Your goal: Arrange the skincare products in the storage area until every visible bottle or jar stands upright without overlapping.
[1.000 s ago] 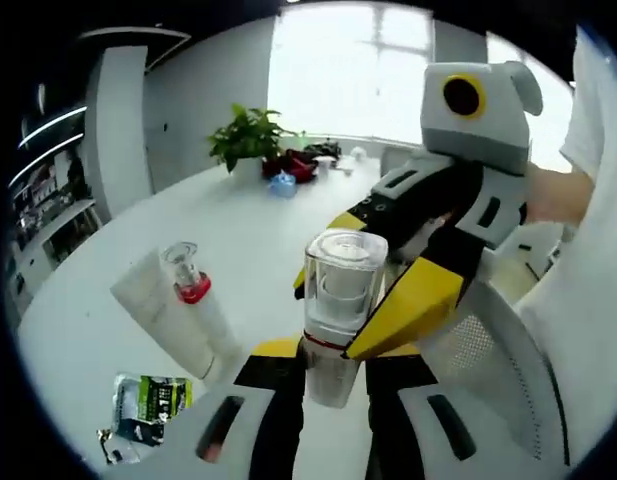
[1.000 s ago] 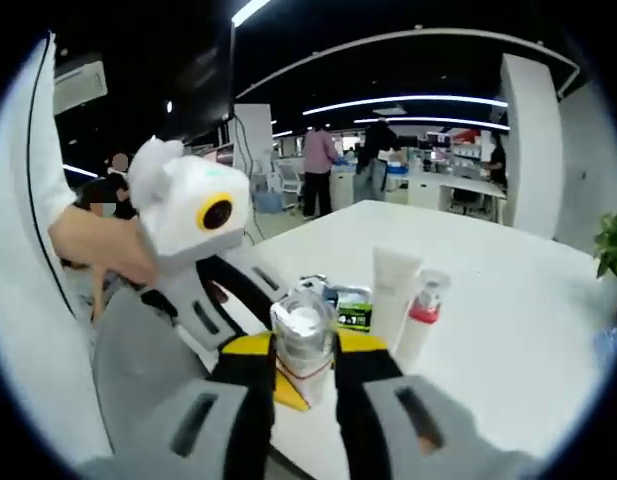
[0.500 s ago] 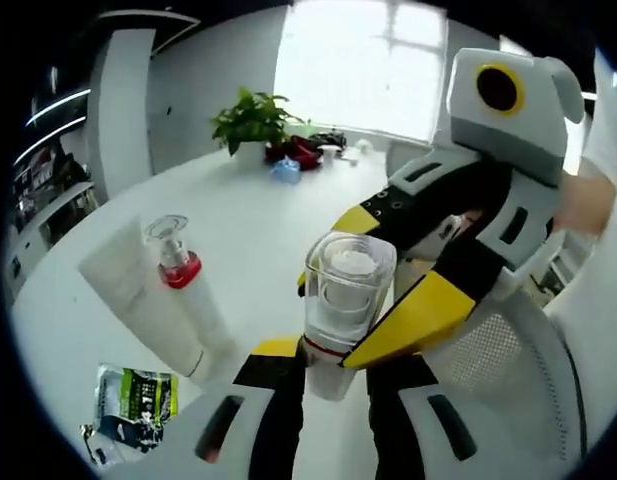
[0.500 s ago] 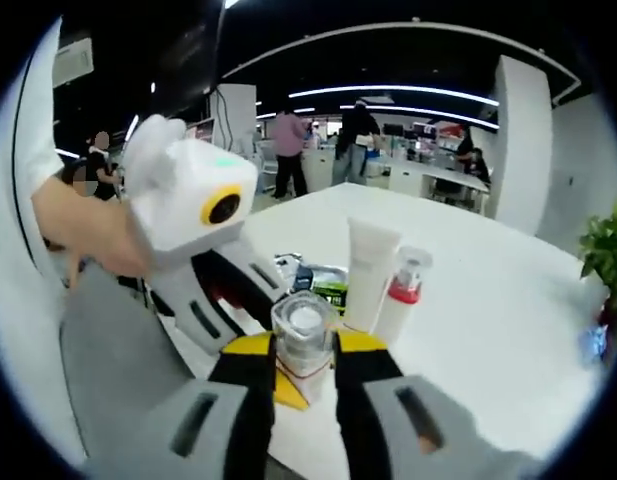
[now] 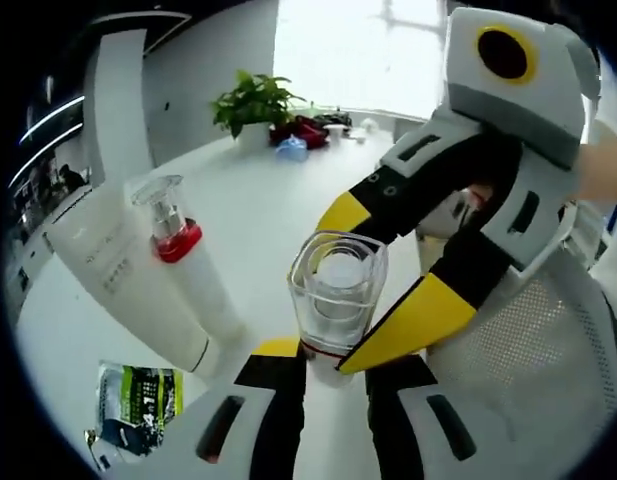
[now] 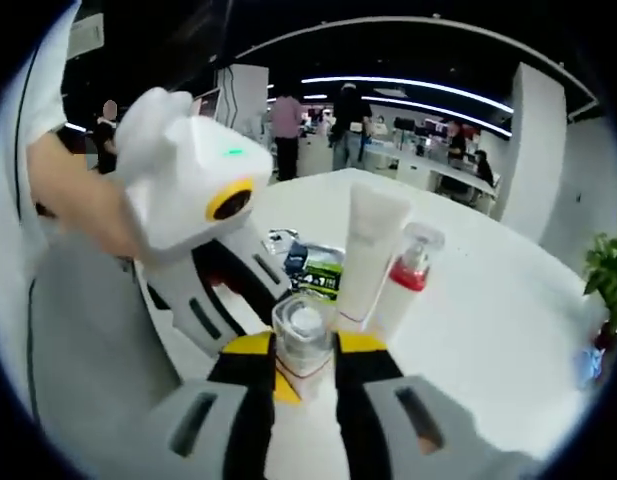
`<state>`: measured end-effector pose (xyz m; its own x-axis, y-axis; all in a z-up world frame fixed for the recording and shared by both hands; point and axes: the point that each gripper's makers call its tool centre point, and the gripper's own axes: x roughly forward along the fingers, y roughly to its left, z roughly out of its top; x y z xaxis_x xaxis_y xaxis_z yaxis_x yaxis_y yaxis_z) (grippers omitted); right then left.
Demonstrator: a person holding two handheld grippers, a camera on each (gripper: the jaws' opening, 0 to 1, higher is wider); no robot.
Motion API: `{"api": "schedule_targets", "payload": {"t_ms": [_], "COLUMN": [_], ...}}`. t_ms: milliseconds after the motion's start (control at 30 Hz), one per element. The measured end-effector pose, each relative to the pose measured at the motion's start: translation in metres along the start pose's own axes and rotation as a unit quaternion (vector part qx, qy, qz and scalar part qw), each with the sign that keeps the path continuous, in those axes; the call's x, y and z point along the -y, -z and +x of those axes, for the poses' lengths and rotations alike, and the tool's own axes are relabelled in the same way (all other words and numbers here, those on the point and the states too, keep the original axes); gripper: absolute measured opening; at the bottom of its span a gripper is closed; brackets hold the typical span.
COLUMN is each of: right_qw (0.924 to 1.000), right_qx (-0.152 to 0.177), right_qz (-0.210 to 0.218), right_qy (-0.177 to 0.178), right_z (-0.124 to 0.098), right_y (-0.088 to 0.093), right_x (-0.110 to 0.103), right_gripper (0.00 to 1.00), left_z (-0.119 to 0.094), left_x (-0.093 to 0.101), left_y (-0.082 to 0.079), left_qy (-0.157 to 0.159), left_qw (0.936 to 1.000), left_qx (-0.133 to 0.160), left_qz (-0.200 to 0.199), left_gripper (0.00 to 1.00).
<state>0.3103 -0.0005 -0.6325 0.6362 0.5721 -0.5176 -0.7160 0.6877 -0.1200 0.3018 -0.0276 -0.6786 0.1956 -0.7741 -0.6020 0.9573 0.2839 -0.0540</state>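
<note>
A clear bottle (image 5: 333,295) with a see-through cap is held above the white table (image 5: 258,215), its cap turned toward the left gripper view. My left gripper (image 5: 333,358) is shut on its lower part. My right gripper (image 5: 376,270) reaches in from the right and is shut on it too, with yellow fingertips either side. In the right gripper view the same bottle (image 6: 303,335) sits between my right gripper (image 6: 305,352), and the left gripper (image 6: 271,335) comes in from the left. A white tube (image 5: 113,275) and a red-collared pump bottle (image 5: 183,270) stand upright side by side.
A green sachet (image 5: 138,405) lies flat near the tube, with other packets (image 6: 318,268) beside it. A potted plant (image 5: 253,105) and small items stand at the table's far end. A mesh chair (image 5: 533,340) is at the right. People stand at distant desks (image 6: 348,120).
Both views have drawn nearer to the tube and pump bottle, which now look larger. The clear bottle stays held by both grippers, its cap tipped more toward the left gripper view.
</note>
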Motion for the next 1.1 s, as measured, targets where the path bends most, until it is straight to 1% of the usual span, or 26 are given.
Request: {"api": "schedule_targets", "payload": {"t_ms": [233, 500, 633, 833, 1100], "right_qw": [1.0000, 0.9997, 0.9997, 0.9995, 0.9991], "right_qx": [-0.004, -0.007, -0.008, 0.000, 0.007], "right_qz": [0.007, 0.022, 0.023, 0.031, 0.041], "right_qy": [-0.002, -0.001, -0.004, -0.002, -0.008], "right_z": [0.013, 0.024, 0.030, 0.034, 0.038], "right_y": [0.009, 0.019, 0.020, 0.018, 0.017], "right_x": [0.006, 0.020, 0.028, 0.038, 0.048], "right_gripper": [0.21, 0.22, 0.22, 0.22, 0.22], "left_z": [0.009, 0.024, 0.028, 0.033, 0.037], "left_x": [-0.012, -0.025, -0.032, -0.043, -0.052], "left_y": [0.010, 0.013, 0.012, 0.007, 0.003], "left_qy": [-0.006, -0.007, -0.009, -0.008, -0.009], "left_qw": [0.9999, 0.9998, 0.9998, 0.9999, 0.9999], "left_qx": [-0.011, -0.018, -0.018, -0.006, -0.004], "left_qz": [0.001, 0.003, 0.002, -0.002, -0.009], "left_gripper": [0.19, 0.19, 0.19, 0.19, 0.19]}}
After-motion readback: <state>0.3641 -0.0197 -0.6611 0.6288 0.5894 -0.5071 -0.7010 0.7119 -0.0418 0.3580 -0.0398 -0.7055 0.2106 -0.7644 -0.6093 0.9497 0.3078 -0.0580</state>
